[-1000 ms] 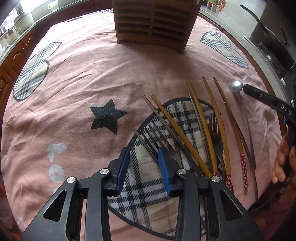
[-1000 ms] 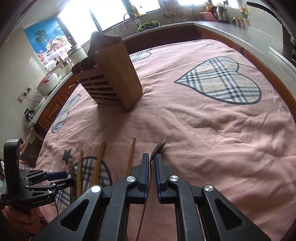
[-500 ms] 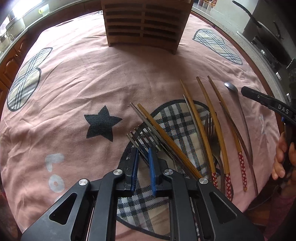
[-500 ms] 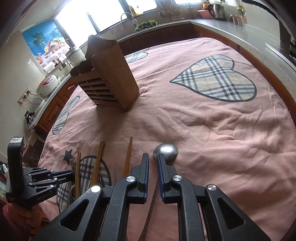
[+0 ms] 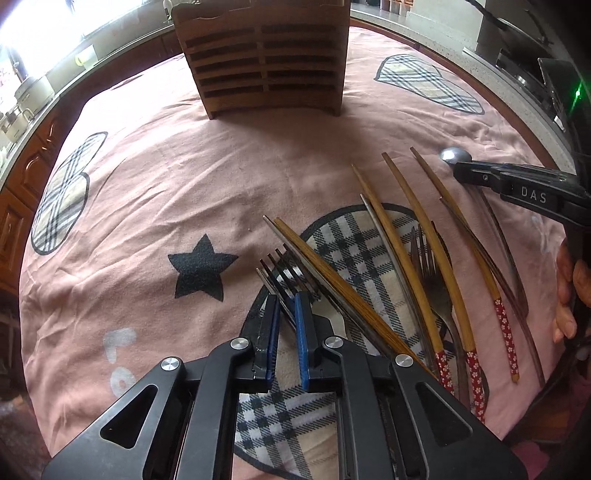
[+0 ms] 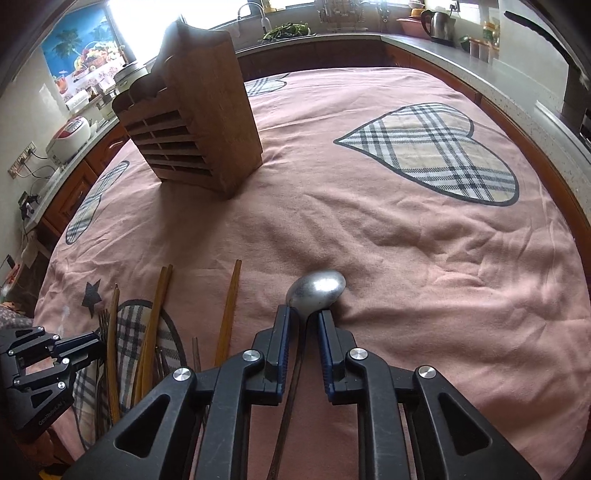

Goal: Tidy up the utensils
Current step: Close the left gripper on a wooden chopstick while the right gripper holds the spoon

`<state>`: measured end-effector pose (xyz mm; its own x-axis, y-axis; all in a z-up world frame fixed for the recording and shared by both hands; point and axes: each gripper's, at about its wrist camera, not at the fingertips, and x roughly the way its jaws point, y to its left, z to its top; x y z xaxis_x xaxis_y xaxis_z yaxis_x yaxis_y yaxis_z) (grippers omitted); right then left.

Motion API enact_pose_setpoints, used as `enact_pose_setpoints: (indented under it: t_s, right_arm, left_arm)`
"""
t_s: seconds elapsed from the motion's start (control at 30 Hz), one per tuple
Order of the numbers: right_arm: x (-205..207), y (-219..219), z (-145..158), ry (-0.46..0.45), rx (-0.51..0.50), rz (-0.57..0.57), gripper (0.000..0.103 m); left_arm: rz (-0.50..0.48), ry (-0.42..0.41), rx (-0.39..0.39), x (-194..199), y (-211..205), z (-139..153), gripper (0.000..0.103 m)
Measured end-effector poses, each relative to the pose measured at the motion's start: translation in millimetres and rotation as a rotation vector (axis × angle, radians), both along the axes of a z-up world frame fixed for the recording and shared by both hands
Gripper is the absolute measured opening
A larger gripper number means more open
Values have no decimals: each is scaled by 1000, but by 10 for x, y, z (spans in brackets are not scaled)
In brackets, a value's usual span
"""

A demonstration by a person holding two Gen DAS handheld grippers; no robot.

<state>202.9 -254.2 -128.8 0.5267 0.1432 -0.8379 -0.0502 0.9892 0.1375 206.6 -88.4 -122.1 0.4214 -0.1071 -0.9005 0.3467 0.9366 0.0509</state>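
Observation:
Several chopsticks and forks lie fanned on the pink cloth (image 5: 155, 192). My left gripper (image 5: 285, 302) is shut on a steel fork (image 5: 286, 273) whose tines point away from me. My right gripper (image 6: 303, 319) has narrowly parted jaws around the neck of a steel spoon (image 6: 317, 291); the bowl lies on the cloth and the handle runs back under the gripper. The right gripper also shows in the left wrist view (image 5: 460, 171) behind the spoon's bowl (image 5: 453, 154). A slotted wooden utensil rack (image 5: 262, 59) stands at the far side, also in the right wrist view (image 6: 192, 129).
Bamboo chopsticks with red flowered ends (image 5: 443, 258) and a second fork (image 5: 432, 280) lie between the grippers. Kitchen counters ring the table, with a kettle (image 6: 437, 20) at the back right and a rice cooker (image 6: 70, 134) at the left.
My left gripper has closed from wide open onto the fork. My right gripper has opened slightly and the spoon's bowl has come down flat onto the cloth.

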Motion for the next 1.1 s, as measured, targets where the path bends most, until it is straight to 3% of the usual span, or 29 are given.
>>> enact_pose_setpoints:
  t_s: [0.07,0.1,0.17,0.3,0.53,0.8,1.03,1.07,1.1]
  right_arm:
    - [-1,19,2,-3,-17,9,14]
    - [-5,3,4,0,9,13,7]
    - [-31,-43,21,4,75,11,5]
    - [-132,-62,82,-4,144,15,4]
    - [-242,18,201,-40,155,36,4]
    - [-315,-48,295,-66,179,43,3]
    - [-355,-201,292,-70,200,23,2]
    - [-363,-215,294,-72,204,21,2]
    - [-365,-226,297,-72,204,20,2]
  left_arm:
    - [-8,0,-18,8,21,6,7]
    - [-14,-1,-28,3,44,15,1]
    - [-26,9,-43,-20,129,37,0]
    - [-37,40,-62,-63,236,30,0]
    - [26,169,-231,-60,389,56,2]
    - [54,159,-295,-54,195,163,5]
    - [35,153,-342,110,-116,218,18]
    - [28,148,-346,147,-173,235,28]
    - [22,138,-344,177,-238,260,45]
